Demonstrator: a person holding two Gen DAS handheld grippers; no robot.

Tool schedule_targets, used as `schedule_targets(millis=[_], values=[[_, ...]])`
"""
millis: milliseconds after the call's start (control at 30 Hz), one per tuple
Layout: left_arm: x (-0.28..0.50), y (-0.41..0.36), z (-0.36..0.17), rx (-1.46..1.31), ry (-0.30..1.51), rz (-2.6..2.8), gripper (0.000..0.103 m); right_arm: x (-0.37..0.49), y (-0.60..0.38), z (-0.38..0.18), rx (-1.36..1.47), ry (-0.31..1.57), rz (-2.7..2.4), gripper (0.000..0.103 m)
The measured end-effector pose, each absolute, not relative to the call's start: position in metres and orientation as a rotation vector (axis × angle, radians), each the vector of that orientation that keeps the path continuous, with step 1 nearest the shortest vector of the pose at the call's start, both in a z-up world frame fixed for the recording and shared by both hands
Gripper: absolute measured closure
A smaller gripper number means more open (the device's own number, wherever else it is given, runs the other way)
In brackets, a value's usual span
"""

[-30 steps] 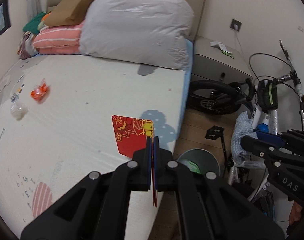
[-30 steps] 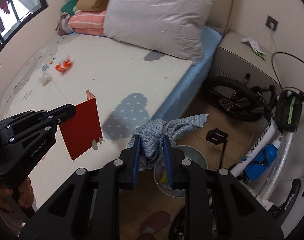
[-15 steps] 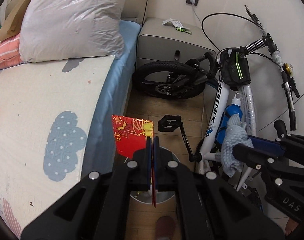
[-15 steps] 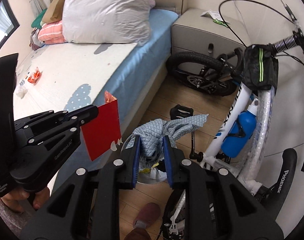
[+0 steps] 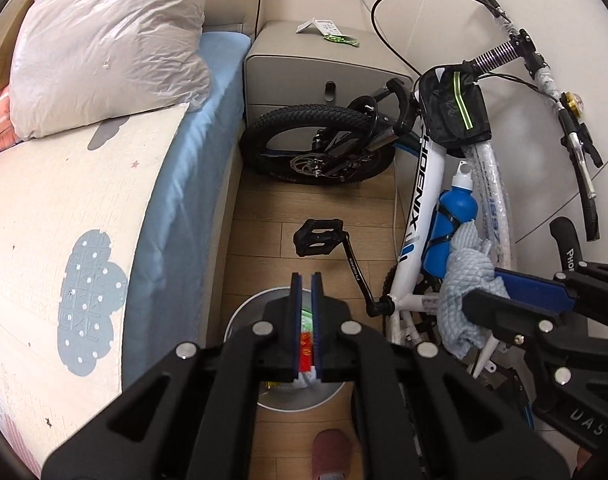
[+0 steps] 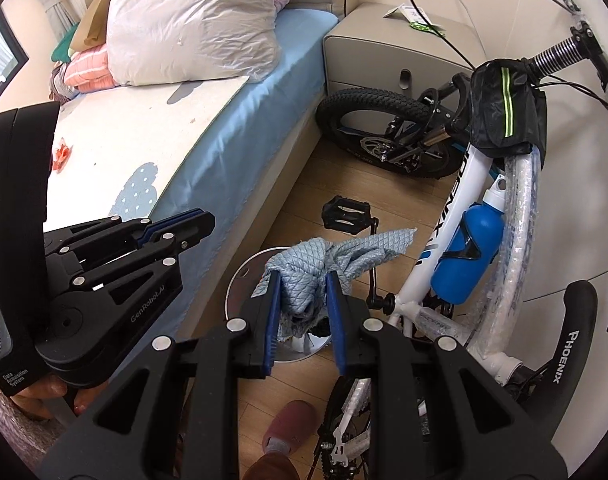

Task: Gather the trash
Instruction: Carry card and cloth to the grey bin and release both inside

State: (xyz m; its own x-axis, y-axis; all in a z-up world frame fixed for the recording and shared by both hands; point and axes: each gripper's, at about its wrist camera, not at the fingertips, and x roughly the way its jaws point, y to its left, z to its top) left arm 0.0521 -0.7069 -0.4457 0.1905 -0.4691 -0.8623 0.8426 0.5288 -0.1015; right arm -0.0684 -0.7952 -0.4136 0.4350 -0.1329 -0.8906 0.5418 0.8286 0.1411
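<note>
Hovering over the round grey trash bin (image 5: 240, 312) on the wooden floor, the left gripper (image 5: 305, 280) points steeply down with its jaws opening, only a narrow slit between the blue pads and nothing gripped there. Through the gap, a red packet (image 5: 305, 352) lies inside the bin among other litter. The right gripper (image 6: 302, 280) is clamped on a crumpled blue-grey quilted cloth (image 6: 327, 264), held above the bin's rim beside the white bicycle (image 6: 455, 216). An orange wrapper (image 6: 60, 155) lies on the bed (image 6: 136, 140), well apart from the bin.
</note>
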Motion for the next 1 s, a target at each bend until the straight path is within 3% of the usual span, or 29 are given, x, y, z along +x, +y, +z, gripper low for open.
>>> schedule_targets(millis=[200,233,267,333,467,533,600,700,800,1000], values=[[0.064,-0.691,-0.445,0.438,1.023,-0.930,0.094,-0.053,-0.785,-0.417,0.441,1.047,-0.387,0.082],[0.066,-0.686,-0.445,0.438,1.022,-0.917,0.084,-0.050,-0.782,-0.418,0.440,1.048,-0.376,0.082],[0.069,-0.681,-0.444,0.436,1.018,-0.904,0.066,-0.047,-0.779,-0.419,0.438,1.049,-0.363,0.082],[0.074,-0.667,-0.440,0.426,0.997,-0.873,0.046,-0.040,-0.772,-0.421,0.434,1.051,-0.338,0.081],[0.088,-0.646,-0.438,0.417,1.004,-0.819,0.044,-0.027,-0.759,-0.426,0.422,1.063,-0.312,0.078],[0.095,-0.637,-0.437,0.408,1.010,-0.796,0.044,-0.020,-0.755,-0.429,0.419,1.069,-0.308,0.066],[0.100,-0.628,-0.436,0.401,1.011,-0.772,0.044,-0.016,-0.750,-0.430,0.405,1.077,-0.311,0.060],[0.105,-0.617,-0.433,0.387,1.012,-0.749,0.043,-0.012,-0.747,-0.428,0.392,1.080,-0.312,0.060],[0.108,-0.607,-0.427,0.377,0.999,-0.723,0.033,-0.010,-0.745,-0.422,0.375,1.074,-0.313,0.060],[0.111,-0.587,-0.415,0.350,1.008,-0.661,0.033,0.000,-0.738,-0.406,0.336,1.072,-0.277,0.060]])
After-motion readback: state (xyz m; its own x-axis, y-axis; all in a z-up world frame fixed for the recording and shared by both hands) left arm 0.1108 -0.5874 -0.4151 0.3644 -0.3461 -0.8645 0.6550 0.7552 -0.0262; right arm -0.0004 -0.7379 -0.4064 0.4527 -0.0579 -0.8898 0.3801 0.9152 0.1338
